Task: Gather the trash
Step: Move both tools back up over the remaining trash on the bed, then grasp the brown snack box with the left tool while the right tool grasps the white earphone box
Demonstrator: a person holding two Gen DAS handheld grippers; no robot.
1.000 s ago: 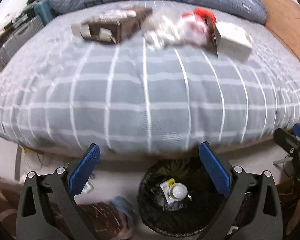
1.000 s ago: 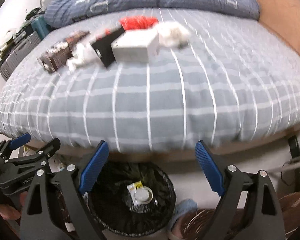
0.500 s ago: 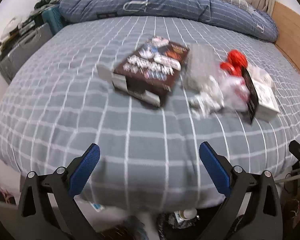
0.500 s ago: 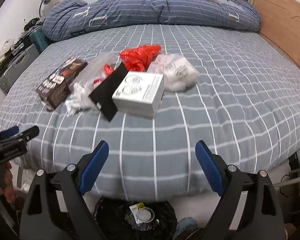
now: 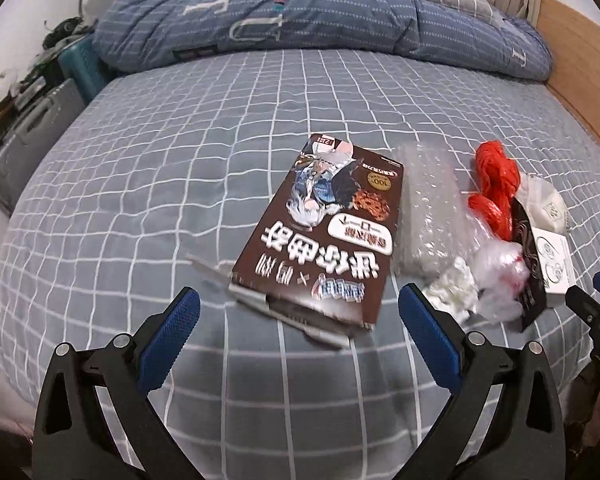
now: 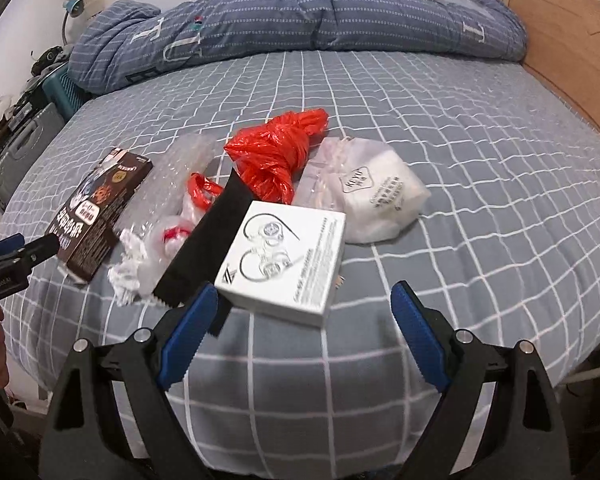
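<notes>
Both grippers have swung up from the bin to the bed: left gripper (image 5: 298, 320) spread wide and empty just short of the brown snack box (image 5: 324, 236), right gripper (image 6: 304, 316) likewise released before the white earphone box (image 6: 286, 264). Beyond lie bubble wrap (image 5: 430, 216), red bag (image 6: 276, 156), white pouch (image 6: 372, 196). Judged: next pickups starting, pile uncollected.

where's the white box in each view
Left wrist: white box at the far right edge, behind the black wrapper, partly hidden.
Right wrist: white box at centre, just ahead of the open right gripper.
Shared landmark: the red bag lies just beyond the box in both.
</notes>
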